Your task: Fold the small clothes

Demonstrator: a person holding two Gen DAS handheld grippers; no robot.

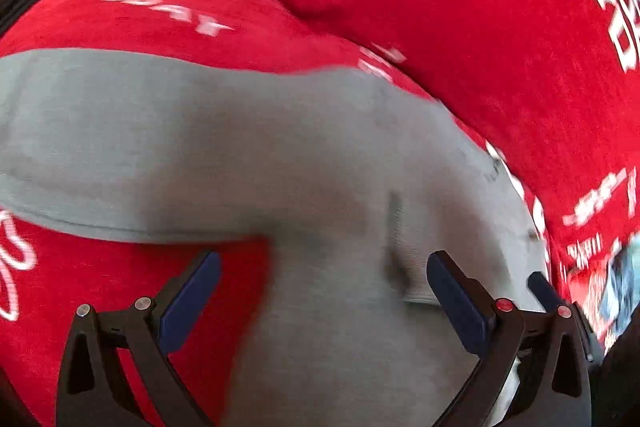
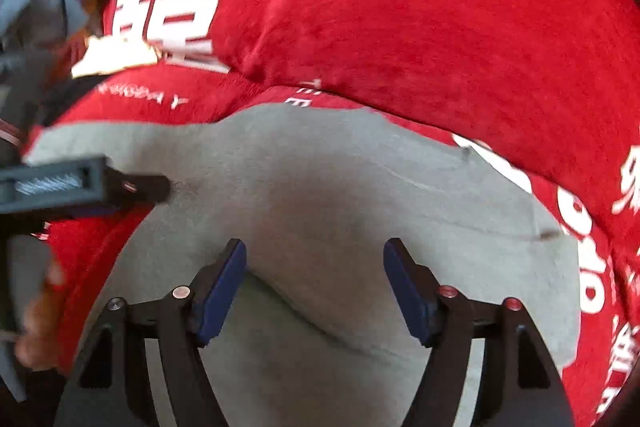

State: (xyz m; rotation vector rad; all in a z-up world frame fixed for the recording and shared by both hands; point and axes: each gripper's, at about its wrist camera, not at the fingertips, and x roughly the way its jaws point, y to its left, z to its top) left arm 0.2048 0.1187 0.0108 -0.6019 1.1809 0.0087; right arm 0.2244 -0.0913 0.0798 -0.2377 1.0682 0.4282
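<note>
We are early in a fold, or between two folds: the grey garment point(image 1: 248, 147) lies spread over a red cover printed with white characters point(image 1: 480, 27), and neither gripper has hold of it. What the cover is draped on we cannot tell, since it fills both views and the frames are smeared by motion.

The left gripper point(image 1: 324, 291) has its jaws wide apart, low over the garment. Its left pad sits over bare red cover where the cloth's edge steps in, and its right pad over grey fabric beside a short raised crease point(image 1: 394, 227). In the right wrist view the left gripper point(image 2: 160, 187) comes in from the left edge, its tip at or just above the cloth.

The right gripper point(image 2: 316, 287) is also spread open, pointing down at the garment, with a soft ridge of fabric point(image 2: 304, 307) running between its pads. Nothing is pinched there yet.

We judge that the next move calls for each gripper to settle on an edge or corner of the garment, close on a single layer without catching the cover beneath, and carry it across in step so the fold lands square. The plush cover may drag at the cloth, so a clean lift matters.

Both grippers tilt steeply downward, close to the fabric, side by side.
</note>
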